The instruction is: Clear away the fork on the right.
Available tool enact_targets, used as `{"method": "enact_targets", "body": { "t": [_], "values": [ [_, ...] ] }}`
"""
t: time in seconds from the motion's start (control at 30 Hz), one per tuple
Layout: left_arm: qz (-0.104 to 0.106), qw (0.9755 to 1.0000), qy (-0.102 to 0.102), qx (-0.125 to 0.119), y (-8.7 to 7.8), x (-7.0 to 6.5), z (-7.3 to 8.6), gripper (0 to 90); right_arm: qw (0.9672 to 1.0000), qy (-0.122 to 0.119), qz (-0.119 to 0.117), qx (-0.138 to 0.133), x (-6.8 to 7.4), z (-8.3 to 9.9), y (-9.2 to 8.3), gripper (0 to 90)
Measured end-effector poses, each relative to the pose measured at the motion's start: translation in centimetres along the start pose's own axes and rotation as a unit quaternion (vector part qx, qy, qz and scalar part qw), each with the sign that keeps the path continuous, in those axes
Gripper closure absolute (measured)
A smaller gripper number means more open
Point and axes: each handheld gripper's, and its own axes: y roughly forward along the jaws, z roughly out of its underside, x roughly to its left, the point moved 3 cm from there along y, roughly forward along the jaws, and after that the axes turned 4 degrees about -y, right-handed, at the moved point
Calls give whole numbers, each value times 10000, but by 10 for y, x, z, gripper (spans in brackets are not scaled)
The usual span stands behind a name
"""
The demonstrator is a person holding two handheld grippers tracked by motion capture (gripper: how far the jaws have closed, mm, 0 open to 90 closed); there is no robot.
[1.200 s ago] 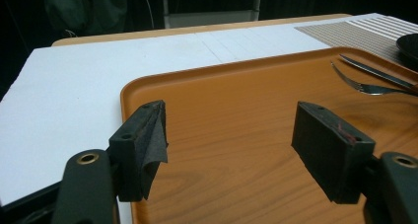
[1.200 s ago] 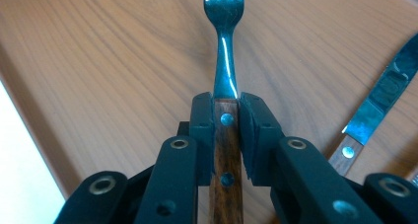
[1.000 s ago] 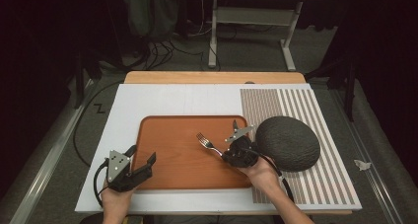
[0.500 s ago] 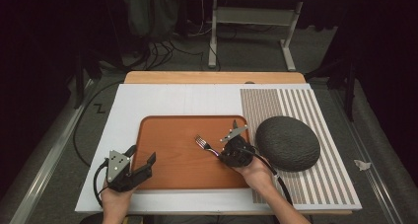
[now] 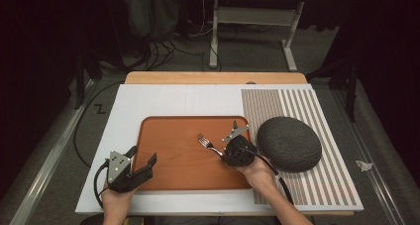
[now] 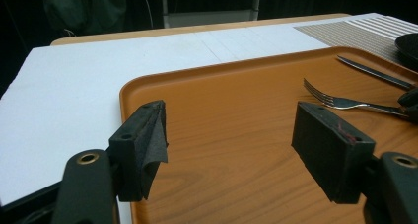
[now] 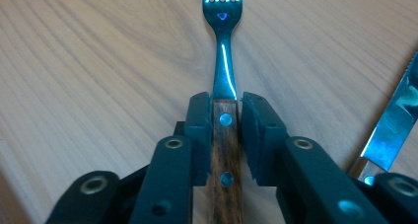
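Fork [image 7: 223, 24], wooden-handled, lying flat on the orange tray [image 5: 173, 170] with its handle between the jaws of the right tongs [image 7: 224, 135] and its tines pointing straight ahead of them. In the right gripper view a narrow gap shows on the right side of the handle, while the left pad sits against it or nearly so; the jaws have just been opening, so the pinch reads as loosened rather than firm. A knife [image 7: 394, 130] lies just to the right of these tongs, its blade angled away. In the high view the right tongs [image 5: 236, 148] stand between the fork [image 5: 205, 141] and a dark round cushion-like object [image 5: 288, 143] on the striped mat [image 5: 317, 185]. The left tongs [image 6: 231, 135] rest spread wide and empty over the near tray corner, well apart from the fork [image 6: 340, 101]. Step in hand, as judged: setting the fork down on the tray. Next move calls for spreading the jaws fully and drawing the tongs straight back along the handle, without nudging the fork or the neighbouring knife.
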Motion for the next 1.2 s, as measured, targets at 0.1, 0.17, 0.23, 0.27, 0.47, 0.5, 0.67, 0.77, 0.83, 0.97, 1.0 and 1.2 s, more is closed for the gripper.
{"method": "enact_targets", "body": {
  "t": [0.1,0.17,0.23,0.27,0.47,0.5,0.67,0.77,0.83,0.97,1.0,1.2],
  "values": [
    [-2,10000,-2,-2,0,0,0,295,10000,-20,-2,-89,-1,0,-2,720],
    [-2,10000,3,1,0,0,0,295,9998,-78,12,-179,0,-1,-6,710],
    [-4,10000,6,10,0,0,0,295,9996,-145,62,-239,1,-1,-10,713],
    [-5,10000,8,9,0,0,0,295,9993,-247,50,-289,4,-1,-13,754],
    [-8,10000,14,12,0,0,0,295,9985,-458,-88,-297,13,-2,-11,840],
    [-8,10000,13,13,0,0,0,295,9985,-458,-88,-297,13,-2,-11,840],
    [-4,10000,1,-2,0,0,0,295,9986,-492,-126,-158,14,-2,-3,857],
    [-3,10000,5,1,0,0,0,295,9987,-464,-130,-153,13,-2,0,859],
    [-3,10000,7,5,0,0,0,295,9989,-450,-106,-126,12,-1,1,859],
    [-5,10000,1,-3,0,0,0,295,9990,-407,-91,-129,9,-1,3,859],
    [-3,10000,5,-1,0,0,0,295,9991,-405,-53,-126,7,-1,4,859],
    [-4,10000,1,-3,0,0,0,295,9994,-309,-11,-161,-1,-2,5,859]
  ]
}}
